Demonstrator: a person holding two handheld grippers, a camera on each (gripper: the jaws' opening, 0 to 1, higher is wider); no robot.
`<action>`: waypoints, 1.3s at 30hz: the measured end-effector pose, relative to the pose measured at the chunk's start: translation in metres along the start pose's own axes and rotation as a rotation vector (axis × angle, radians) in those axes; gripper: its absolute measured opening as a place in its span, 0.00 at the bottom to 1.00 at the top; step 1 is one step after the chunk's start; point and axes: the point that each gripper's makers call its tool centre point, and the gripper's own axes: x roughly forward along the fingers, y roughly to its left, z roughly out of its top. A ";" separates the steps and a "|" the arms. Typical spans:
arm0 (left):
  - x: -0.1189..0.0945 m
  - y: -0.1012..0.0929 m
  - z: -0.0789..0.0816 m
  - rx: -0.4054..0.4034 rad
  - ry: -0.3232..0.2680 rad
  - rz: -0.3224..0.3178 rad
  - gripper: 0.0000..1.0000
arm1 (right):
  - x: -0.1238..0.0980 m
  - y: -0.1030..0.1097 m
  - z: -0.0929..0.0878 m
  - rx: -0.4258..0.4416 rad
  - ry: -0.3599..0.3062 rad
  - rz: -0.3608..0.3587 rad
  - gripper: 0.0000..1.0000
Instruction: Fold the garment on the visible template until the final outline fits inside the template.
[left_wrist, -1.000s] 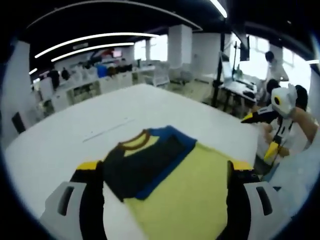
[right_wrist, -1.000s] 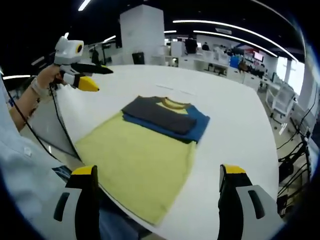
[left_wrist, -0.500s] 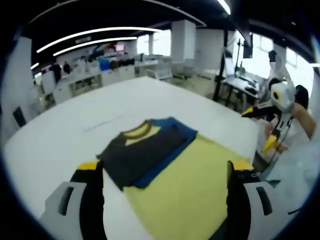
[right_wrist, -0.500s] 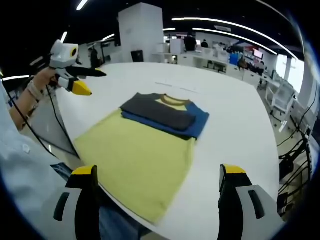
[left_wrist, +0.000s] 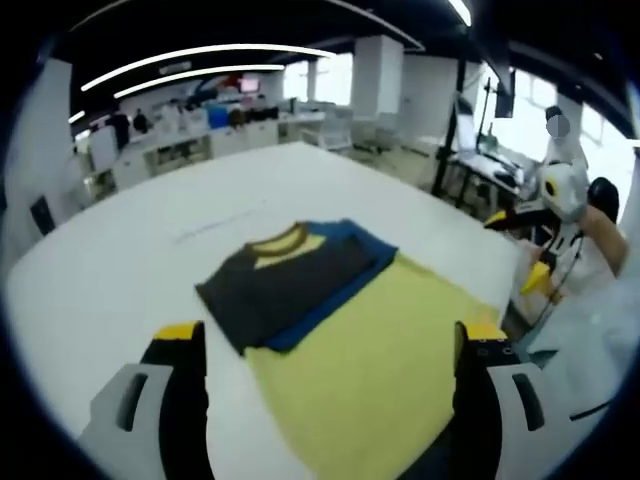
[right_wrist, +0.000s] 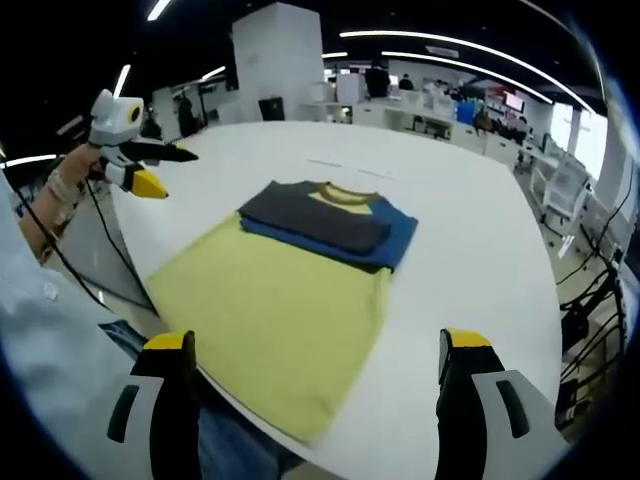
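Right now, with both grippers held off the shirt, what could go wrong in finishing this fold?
The yellow T-shirt has its hem hanging over the white table edge, so it might slide off. The folded dark grey sleeves lie loose and could flop open. No template outline is discernible, so fit is hard to judge.

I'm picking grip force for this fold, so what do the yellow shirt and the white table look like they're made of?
The shirt looks like soft matte knit fabric, probably cotton jersey: it lies limp and flat, with its dark sleeves folded across the chest. The table appears to be hard, smooth white laminate or painted board with a faint sheen; the exact material is unclear.
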 end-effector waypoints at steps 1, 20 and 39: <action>0.000 0.000 -0.003 -0.007 0.003 -0.001 0.99 | 0.000 0.000 -0.001 0.001 0.003 0.001 1.00; -0.012 0.003 -0.034 -0.079 0.048 0.017 0.99 | 0.002 -0.001 -0.020 0.016 0.052 0.006 1.00; -0.017 -0.003 -0.073 -0.148 0.121 0.006 0.97 | 0.005 0.002 -0.043 0.052 0.107 0.010 1.00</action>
